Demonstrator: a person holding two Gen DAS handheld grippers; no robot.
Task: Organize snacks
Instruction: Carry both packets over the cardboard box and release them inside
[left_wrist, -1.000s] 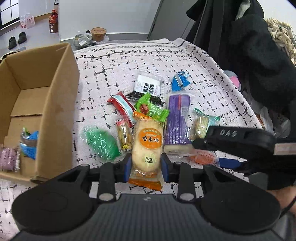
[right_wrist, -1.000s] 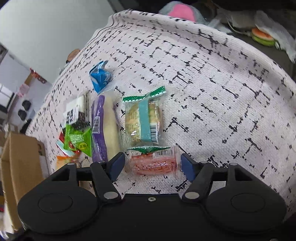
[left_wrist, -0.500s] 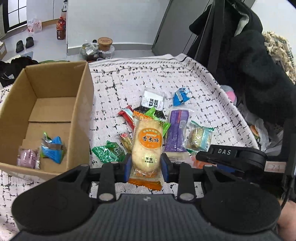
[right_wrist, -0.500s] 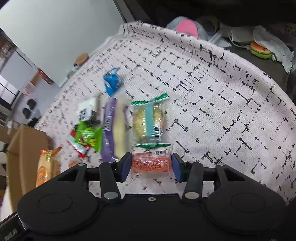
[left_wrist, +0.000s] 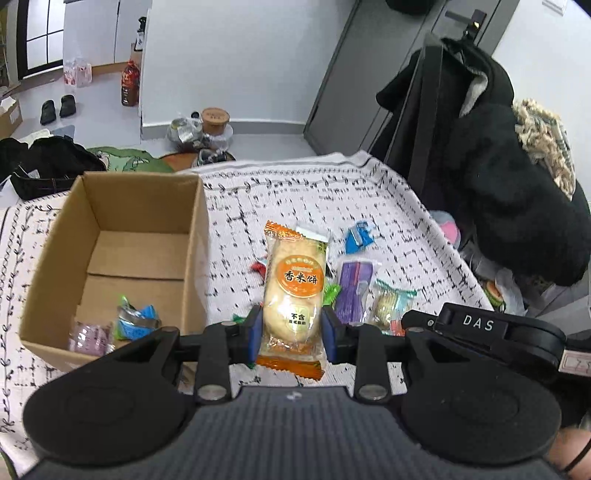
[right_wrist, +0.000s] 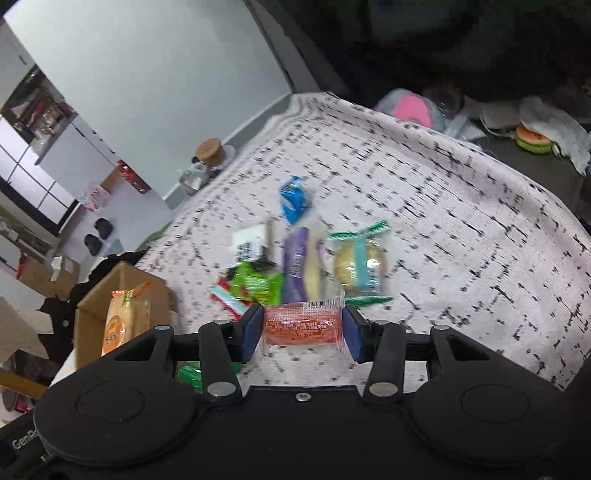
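My left gripper (left_wrist: 291, 334) is shut on a long orange-and-cream rice cake packet (left_wrist: 293, 295), held up above the patterned cloth. To its left stands an open cardboard box (left_wrist: 195, 243) with a blue snack (left_wrist: 135, 321) and a pink snack (left_wrist: 88, 338) inside. My right gripper (right_wrist: 301, 334) is shut on a small orange-red sausage packet (right_wrist: 301, 326), lifted off the cloth. The rice cake packet (right_wrist: 123, 319) also shows at the left of the right wrist view, in front of the box (right_wrist: 90, 314).
Loose snacks lie on the cloth (right_wrist: 461, 229): a purple bar (left_wrist: 354, 288), a teal-banded cookie (right_wrist: 360, 266), a blue packet (right_wrist: 293, 199), a green packet (right_wrist: 256, 284) and a black-and-white packet (right_wrist: 251, 245). A dark coat (left_wrist: 517, 177) hangs at the right.
Both grippers have risen with their snacks. The right gripper's jaws closed on the sausage packet and lifted it off the cloth. The left one has carried the rice cake up, with more of the box in view.
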